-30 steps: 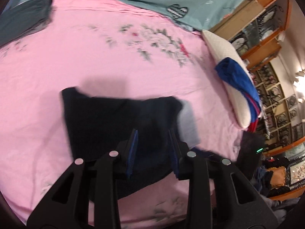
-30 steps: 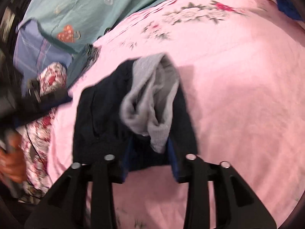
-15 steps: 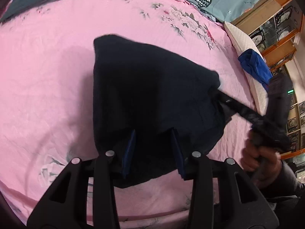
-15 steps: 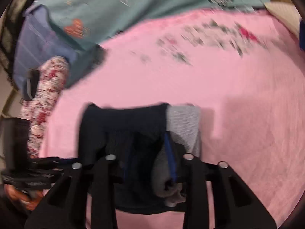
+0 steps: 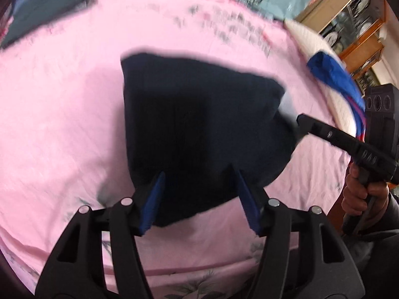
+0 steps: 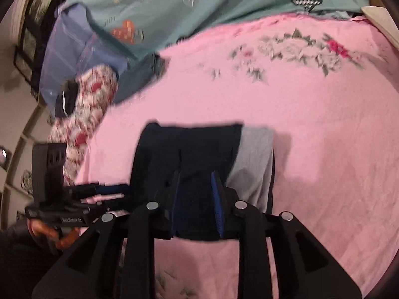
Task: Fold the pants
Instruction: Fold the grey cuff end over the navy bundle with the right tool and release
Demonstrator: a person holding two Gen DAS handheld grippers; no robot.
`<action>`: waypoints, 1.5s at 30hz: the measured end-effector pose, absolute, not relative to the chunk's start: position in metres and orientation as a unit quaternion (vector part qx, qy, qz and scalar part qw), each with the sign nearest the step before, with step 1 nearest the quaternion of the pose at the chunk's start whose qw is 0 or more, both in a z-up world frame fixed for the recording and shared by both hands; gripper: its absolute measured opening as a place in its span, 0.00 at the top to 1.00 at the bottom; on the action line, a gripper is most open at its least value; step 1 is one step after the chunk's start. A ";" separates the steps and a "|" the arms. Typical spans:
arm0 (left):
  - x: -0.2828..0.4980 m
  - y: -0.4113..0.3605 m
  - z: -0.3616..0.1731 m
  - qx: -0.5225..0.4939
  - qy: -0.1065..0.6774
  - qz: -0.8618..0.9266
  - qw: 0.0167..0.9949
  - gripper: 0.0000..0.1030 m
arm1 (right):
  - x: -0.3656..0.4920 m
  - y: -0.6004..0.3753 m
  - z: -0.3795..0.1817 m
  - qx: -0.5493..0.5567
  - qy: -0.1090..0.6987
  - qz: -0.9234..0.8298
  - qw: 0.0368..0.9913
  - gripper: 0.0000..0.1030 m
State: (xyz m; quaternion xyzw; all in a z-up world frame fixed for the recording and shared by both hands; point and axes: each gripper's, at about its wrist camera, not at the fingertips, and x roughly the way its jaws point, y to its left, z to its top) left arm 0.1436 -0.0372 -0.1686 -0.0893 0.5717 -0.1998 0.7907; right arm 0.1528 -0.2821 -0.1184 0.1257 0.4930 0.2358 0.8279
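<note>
Spread wider than before, left claw straddles the pants; right claw pinches their edge.

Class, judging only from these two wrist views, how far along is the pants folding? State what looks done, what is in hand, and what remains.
Done: the dark pants already form a compact folded bundle on the pink bedsheet, grey lining showing at one edge.
In hand: the right claw is shut on the pants' near edge; the left claw is open over them.
Left: probably releasing and flattening the bundle.

Matt dark cloth pants, pink cotton sheet
</note>
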 end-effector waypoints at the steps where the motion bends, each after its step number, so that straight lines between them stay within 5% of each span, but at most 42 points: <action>1: 0.143 -0.037 -0.174 -0.091 0.572 -0.202 0.790 0.42 | 0.150 -0.280 -0.133 0.099 0.512 0.223 0.824 0.78; 5: 0.139 -0.040 -0.175 -0.075 0.565 -0.208 0.795 0.42 | 0.146 -0.287 -0.155 0.082 0.516 0.223 0.823 0.81; 13: 0.127 -0.015 -0.158 -0.096 0.531 -0.191 0.820 0.36 | 0.171 -0.223 -0.077 0.064 0.458 0.310 0.831 0.74; 19: 0.131 -0.019 -0.178 -0.099 0.539 -0.198 0.813 0.36 | 0.233 -0.127 -0.106 0.030 0.488 0.376 0.788 0.75; 21: 0.131 -0.019 -0.182 -0.102 0.536 -0.200 0.814 0.36 | 0.251 -0.107 -0.128 0.005 0.515 0.373 0.772 0.78; 24: 0.130 -0.015 -0.190 -0.115 0.532 -0.195 0.816 0.36 | 0.276 -0.101 -0.170 -0.027 0.546 0.343 0.764 0.99; 28: 0.128 -0.014 -0.190 -0.108 0.528 -0.196 0.819 0.34 | 0.291 -0.125 -0.175 0.067 0.572 0.339 0.744 1.00; 31: 0.127 -0.005 -0.178 -0.111 0.537 -0.186 0.816 0.35 | 0.273 -0.145 -0.135 0.083 0.543 0.348 0.760 0.83; 36: 0.127 -0.004 -0.145 -0.117 0.504 -0.198 0.832 0.29 | 0.221 -0.217 -0.088 0.123 0.490 0.366 0.781 0.80; 42: 0.143 -0.042 -0.184 -0.065 0.552 -0.207 0.805 0.25 | 0.174 -0.282 -0.165 0.087 0.543 0.274 0.789 0.86; 45: 0.146 -0.053 -0.171 -0.022 0.545 -0.201 0.813 0.25 | 0.175 -0.294 -0.156 0.167 0.542 0.269 0.778 0.75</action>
